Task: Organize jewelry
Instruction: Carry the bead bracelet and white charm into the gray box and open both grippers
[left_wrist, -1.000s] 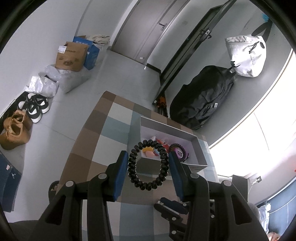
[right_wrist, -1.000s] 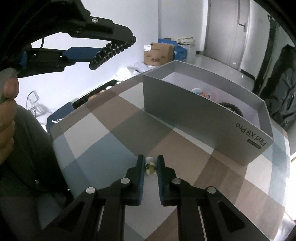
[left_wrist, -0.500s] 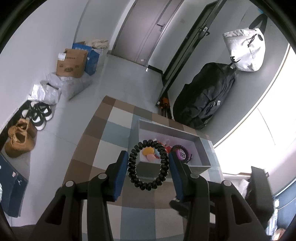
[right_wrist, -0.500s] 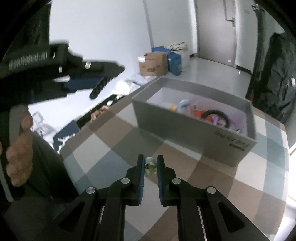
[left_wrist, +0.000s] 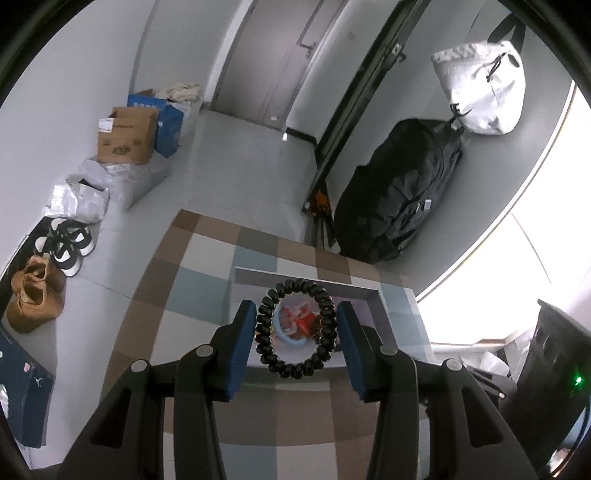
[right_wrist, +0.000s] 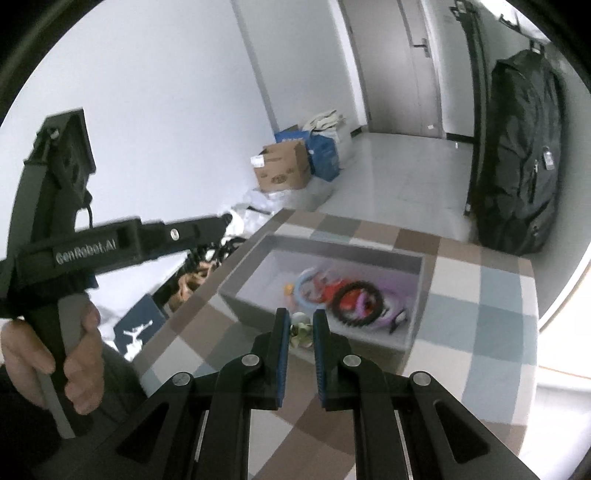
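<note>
Black hand-held gripper (right_wrist: 301, 328), blue pads (right_wrist: 282, 343), silver screws, white "GenRobot.AI" lettering

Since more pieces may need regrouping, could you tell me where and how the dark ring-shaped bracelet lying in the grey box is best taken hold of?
Grip the dark bracelet across one strand of its ring, at the arc facing the box's open middle. Come from above: it lies flat among other pieces, and the walls block any sideways approach.

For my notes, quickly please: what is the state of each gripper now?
Left gripper: closed on the black bead bracelet.
Right gripper: closed on a small pale trinket.
</note>
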